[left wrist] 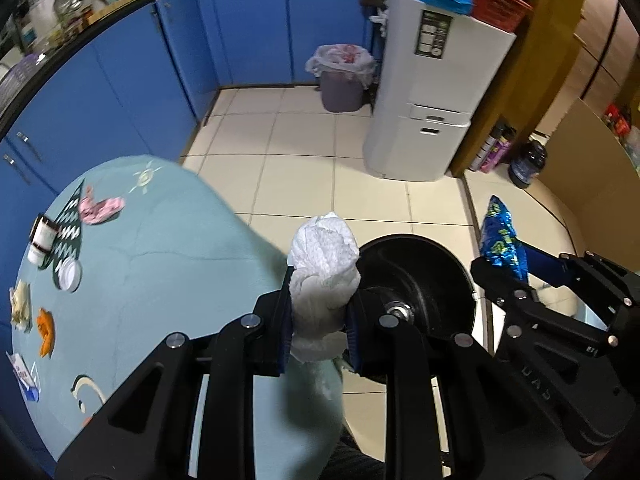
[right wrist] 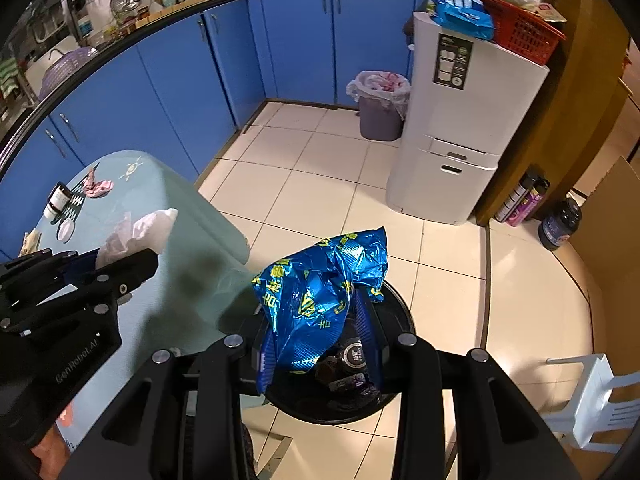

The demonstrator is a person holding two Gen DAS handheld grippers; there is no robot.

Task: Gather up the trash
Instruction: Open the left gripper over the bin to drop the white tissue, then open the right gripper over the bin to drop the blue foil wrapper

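Left wrist view is showing the left gripper (left wrist: 319, 316) clamping a crumpled tissue (left wrist: 323, 264); the right gripper (right wrist: 320, 344) is clamping a blue wrapper (right wrist: 316, 300) above the black bin (right wrist: 400, 320). Scraps on the counter (left wrist: 160, 280), left of the fingers, are remaining.

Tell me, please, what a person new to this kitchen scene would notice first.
First, the two loads: the left gripper has its jaws shut on a crumpled white paper towel, and the right gripper has its jaws shut on a shiny blue wrapper. Under the wrapper stands a round black bin on the tiled floor. At left, the pale green table carries more litter, such as a pink wrapper.
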